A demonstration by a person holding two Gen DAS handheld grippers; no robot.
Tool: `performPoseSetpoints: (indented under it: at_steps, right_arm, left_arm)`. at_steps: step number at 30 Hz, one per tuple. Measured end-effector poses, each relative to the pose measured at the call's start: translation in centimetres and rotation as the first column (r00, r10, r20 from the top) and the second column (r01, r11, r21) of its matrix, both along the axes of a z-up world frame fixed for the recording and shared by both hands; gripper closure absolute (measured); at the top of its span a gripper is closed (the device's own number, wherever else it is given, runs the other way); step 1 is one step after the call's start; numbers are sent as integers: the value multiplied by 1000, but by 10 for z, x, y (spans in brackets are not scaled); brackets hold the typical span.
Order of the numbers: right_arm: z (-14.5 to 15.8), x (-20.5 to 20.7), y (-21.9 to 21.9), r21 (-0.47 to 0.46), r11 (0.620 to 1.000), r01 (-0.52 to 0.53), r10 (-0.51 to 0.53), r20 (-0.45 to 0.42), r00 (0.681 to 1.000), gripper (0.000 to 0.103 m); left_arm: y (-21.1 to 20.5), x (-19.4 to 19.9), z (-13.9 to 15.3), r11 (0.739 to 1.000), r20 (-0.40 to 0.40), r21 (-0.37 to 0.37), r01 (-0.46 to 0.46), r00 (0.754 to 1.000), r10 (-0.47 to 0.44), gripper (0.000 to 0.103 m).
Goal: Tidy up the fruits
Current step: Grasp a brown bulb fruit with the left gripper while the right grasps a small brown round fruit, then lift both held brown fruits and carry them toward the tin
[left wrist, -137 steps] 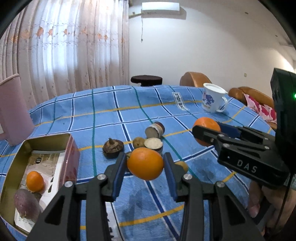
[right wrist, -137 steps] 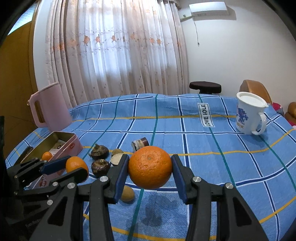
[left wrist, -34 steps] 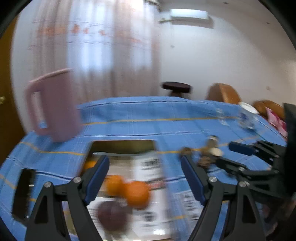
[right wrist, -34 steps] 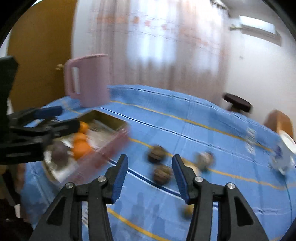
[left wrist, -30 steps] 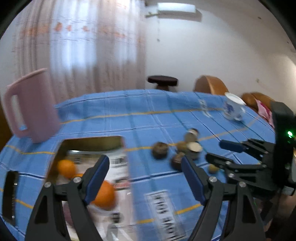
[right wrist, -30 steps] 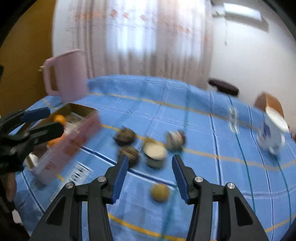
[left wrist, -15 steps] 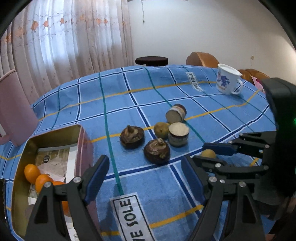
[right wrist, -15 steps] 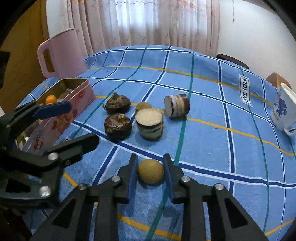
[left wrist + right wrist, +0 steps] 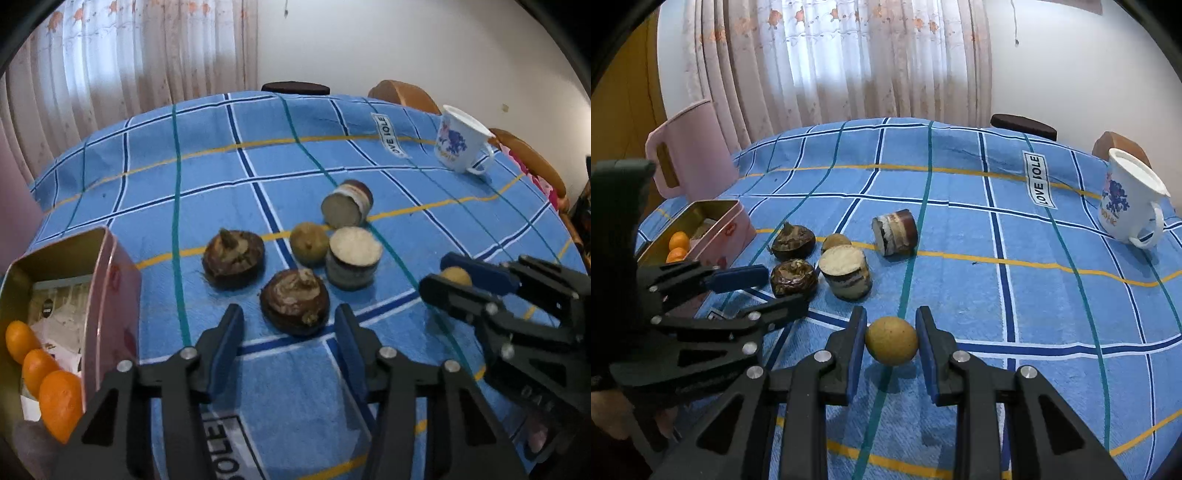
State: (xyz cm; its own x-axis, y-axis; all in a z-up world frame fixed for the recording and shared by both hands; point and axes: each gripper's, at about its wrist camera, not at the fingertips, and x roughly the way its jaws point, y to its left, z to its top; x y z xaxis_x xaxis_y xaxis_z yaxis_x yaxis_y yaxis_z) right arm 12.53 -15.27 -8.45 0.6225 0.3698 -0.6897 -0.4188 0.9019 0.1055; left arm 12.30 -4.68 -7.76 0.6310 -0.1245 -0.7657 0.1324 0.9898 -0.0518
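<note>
**Both claws at fruit, tin waiting off to the left**

Far left of the left gripper [image 9: 290, 325] sits the pink tin [image 9: 110, 295] with three oranges [image 9: 59, 404] inside; its jaws are closing around the dark brown fruit [image 9: 294, 301] just ahead, pads either side but apparently not yet touching; further right, the right gripper [image 9: 891, 341] is clamped on the small yellow-brown fruit [image 9: 891, 340], which sits at the cloth or barely off it; I cannot tell which. This looks like the pick-up step; next, each fruit likely needs lifting clear and carrying left to the tin; the round fruit may slip.
</note>
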Motion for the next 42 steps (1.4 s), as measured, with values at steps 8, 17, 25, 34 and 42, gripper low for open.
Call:
performPoseSetpoints:
  at_steps: [8,17,25,34,42]
  right_arm:
    - [2,-4,0,-1,1000,-7,7,21,1000,74]
    - [10,-15,1,14,999,-35,33,85,996,74]
    - [16,-23,-1,39,998,-44,38,139,990,74]
    - [20,-32,-5,64,997,-54,41,187,982,74]
    - [25,-39,-8,79,995,-61,42,227,973,74]
  left_arm:
    - [-3,4,0,999,-4,-16,31,1000,-31,63]
    - [2,-21,14,999,109,-49,20,994,-15,63]
    - [5,-31,24,998,185,-56,19,983,-8,63]
    - [2,-40,30,1000,242,-27,6,970,0,63]
    - [2,-49,36,1000,294,-16,-9,956,13,63]
